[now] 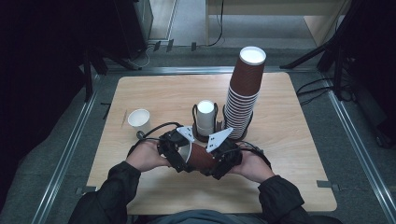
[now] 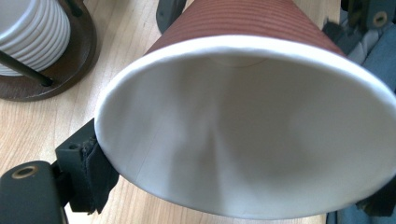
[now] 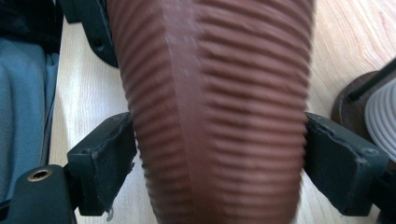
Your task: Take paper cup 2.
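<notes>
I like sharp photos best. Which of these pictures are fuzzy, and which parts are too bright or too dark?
High view: dim, with dark edges, and the tall cup stack has a glaring white top. Left gripper view: the brown cup is bright and mostly sharp. Right gripper view: its ribs look smeared and fuzzy.

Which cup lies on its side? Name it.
The brown ribbed cup held between the left gripper and right gripper; the small white cup and the stacked cups stand upright.

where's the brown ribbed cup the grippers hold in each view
High view: brown ribbed cup low centre, lying sideways between both grippers.
Left gripper view: its white open mouth faces the camera.
Right gripper view: its ribbed wall between the fingers.
Shared landmark: white cup stack.
</notes>
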{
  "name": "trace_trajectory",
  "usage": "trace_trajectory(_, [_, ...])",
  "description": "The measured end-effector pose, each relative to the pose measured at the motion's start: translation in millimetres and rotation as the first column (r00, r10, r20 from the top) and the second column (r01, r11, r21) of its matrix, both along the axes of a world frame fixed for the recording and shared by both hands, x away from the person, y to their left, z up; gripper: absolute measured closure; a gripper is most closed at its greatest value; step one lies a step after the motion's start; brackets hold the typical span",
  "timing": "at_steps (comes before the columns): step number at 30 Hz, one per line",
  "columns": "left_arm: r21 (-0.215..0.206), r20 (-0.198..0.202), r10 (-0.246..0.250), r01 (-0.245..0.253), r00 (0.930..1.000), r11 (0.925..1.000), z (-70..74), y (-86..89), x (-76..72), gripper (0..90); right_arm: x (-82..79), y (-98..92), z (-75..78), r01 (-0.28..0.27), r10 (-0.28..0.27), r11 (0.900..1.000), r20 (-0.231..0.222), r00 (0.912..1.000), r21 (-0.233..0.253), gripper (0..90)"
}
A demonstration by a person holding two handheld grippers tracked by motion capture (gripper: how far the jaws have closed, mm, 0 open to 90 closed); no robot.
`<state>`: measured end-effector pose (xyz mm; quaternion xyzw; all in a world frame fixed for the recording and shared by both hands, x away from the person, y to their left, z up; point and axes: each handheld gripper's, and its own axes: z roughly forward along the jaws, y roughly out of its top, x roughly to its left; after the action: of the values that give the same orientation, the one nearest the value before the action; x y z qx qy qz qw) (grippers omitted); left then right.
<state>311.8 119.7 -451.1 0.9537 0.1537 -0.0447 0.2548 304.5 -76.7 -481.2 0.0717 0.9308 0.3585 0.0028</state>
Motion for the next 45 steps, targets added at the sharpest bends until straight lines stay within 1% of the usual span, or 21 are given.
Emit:
trace_trajectory(5, [0.001, 0.001, -0.005, 0.005, 1.0000, 1.0000, 0.0, -3.6, -1.3, 7.7, -1.5, 4.4, -0.7, -0.005, 0.005, 1.000, 0.008, 1.0000, -0.006, 15.0])
trace_trajectory(7, [-0.007, -0.001, 0.007, -0.007, 1.0000, 1.0000, -0.5, -4.8, -2.0, 7.7, -1.8, 5.3, -0.7, -0.012, 0.012, 1.000, 0.008, 0.9999, -0.002, 16.3])
trace_trajectory(10, [0.003, -0.008, 0.008, -0.008, 0.9999, 1.0000, -0.9, -5.7, -2.2, 7.7, -2.8, 5.9, -0.6, -0.016, 0.016, 1.000, 0.014, 0.9998, -0.005, 19.1])
trace_trajectory(12, [0.002, 0.001, 0.004, -0.004, 1.0000, 1.0000, -0.5, -5.4, -3.0, 7.6, -3.2, 5.9, -0.7, -0.017, 0.017, 1.000, 0.005, 0.9998, -0.009, 19.6])
trace_trajectory(13, [-0.001, 0.005, 0.002, -0.002, 1.0000, 1.0000, -0.2, -5.3, -2.9, 7.3, -3.1, 5.6, -0.4, -0.019, 0.019, 1.000, 0.010, 0.9998, -0.007, 19.7])
trace_trajectory(15, [-0.012, 0.021, -0.003, 0.003, 0.9998, 0.9999, 0.4, -4.5, -3.3, 6.8, -2.7, 5.2, 0.4, -0.019, 0.019, 1.000, 0.014, 0.9997, -0.005, 19.7])
trace_trajectory(18, [-0.038, 0.024, 0.008, -0.007, 0.9997, 0.9993, 1.3, -3.4, -2.9, 5.0, -2.2, 3.8, 1.9, -0.018, 0.018, 1.000, 0.010, 0.9998, 0.006, 19.6])
trace_trajectory(19, [-0.042, 0.027, 0.018, -0.017, 0.9995, 0.9990, 1.8, -3.0, -2.5, 0.4, -1.9, 3.1, 2.6, -0.015, 0.015, 1.000, 0.009, 0.9998, 0.008, 19.6])
trace_trajectory(23, [-0.078, 0.039, 0.035, -0.032, 0.9986, 0.9965, 4.7, 2.8, -1.8, 0.0, -0.1, -1.1, 4.2, 0.000, 0.000, 1.000, 0.012, 0.9999, 0.018, 19.6])
trace_trajectory(26, [-0.107, 0.045, 0.045, -0.040, 0.9980, 0.9934, 6.3, 8.7, -1.1, 0.0, 2.1, -6.4, 6.8, 0.005, -0.006, 0.999, 0.017, 0.9998, 0.049, 19.5])
trace_trajectory(28, [-0.128, 0.039, 0.047, -0.041, 0.9981, 0.9909, 7.2, 13.4, -1.1, 0.0, 3.2, -9.4, 8.1, 0.012, -0.013, 0.998, 0.015, 0.9998, 0.062, 19.5])
trace_trajectory(30, [-0.143, 0.043, 0.048, -0.042, 0.9979, 0.9888, 7.9, 18.1, -1.9, 0.0, 3.6, -12.1, 9.1, 0.017, -0.018, 0.998, 0.013, 0.9998, 0.063, 19.5])
trace_trajectory(31, [-0.157, 0.051, 0.051, -0.042, 0.9974, 0.9867, 8.0, 20.2, -2.8, 0.0, 3.9, -13.3, 9.3, 0.017, -0.018, 0.998, 0.018, 0.9997, 0.065, 19.5])
trace_trajectory(32, [-0.161, 0.069, 0.053, -0.042, 0.9962, 0.9860, 8.7, 22.5, -3.7, 0.0, 3.9, -14.5, 9.5, 0.020, -0.021, 0.998, 0.015, 0.9997, 0.066, 19.5])
trace_trajectory(36, [-0.183, 0.064, 0.071, -0.059, 0.9954, 0.9813, 8.7, 29.9, -4.0, 0.0, 3.5, -18.2, 11.3, 0.030, -0.031, 0.997, 0.006, 0.9995, 0.072, 19.5])
trace_trajectory(37, [-0.196, 0.057, 0.080, -0.067, 0.9952, 0.9783, 7.9, 31.3, -4.2, 0.0, 3.8, -19.0, 11.5, 0.031, -0.032, 0.997, 0.015, 0.9994, 0.076, 19.5])
trace_trajectory(38, [-0.210, 0.059, 0.084, -0.070, 0.9947, 0.9753, 7.5, 33.0, -4.4, 0.0, 3.6, -19.6, 11.7, 0.031, -0.032, 0.996, 0.011, 0.9994, 0.078, 19.4])
trace_trajectory(39, [-0.222, 0.051, 0.091, -0.077, 0.9946, 0.9721, 6.6, 34.5, -4.4, 0.0, 3.6, -20.3, 12.0, 0.033, -0.034, 0.996, 0.013, 0.9993, 0.078, 19.5])
trace_trajectory(43, [-0.251, 0.050, 0.096, -0.081, 0.9941, 0.9646, 3.8, 36.6, -4.5, 0.0, 3.9, -22.3, 12.6, 0.040, -0.041, 0.996, 0.011, 0.9991, 0.083, 19.4])
trace_trajectory(44, [-0.267, 0.053, 0.099, -0.081, 0.9937, 0.9601, 3.1, 36.9, -4.8, 0.0, 3.9, -22.6, 12.7, 0.040, -0.041, 0.996, 0.009, 0.9991, 0.085, 19.4])
trace_trajectory(45, [-0.293, 0.049, 0.097, -0.078, 0.9941, 0.9529, 2.2, 37.8, -4.8, 0.0, 3.8, -22.9, 12.8, 0.041, -0.041, 0.995, 0.008, 0.9991, 0.086, 19.4])
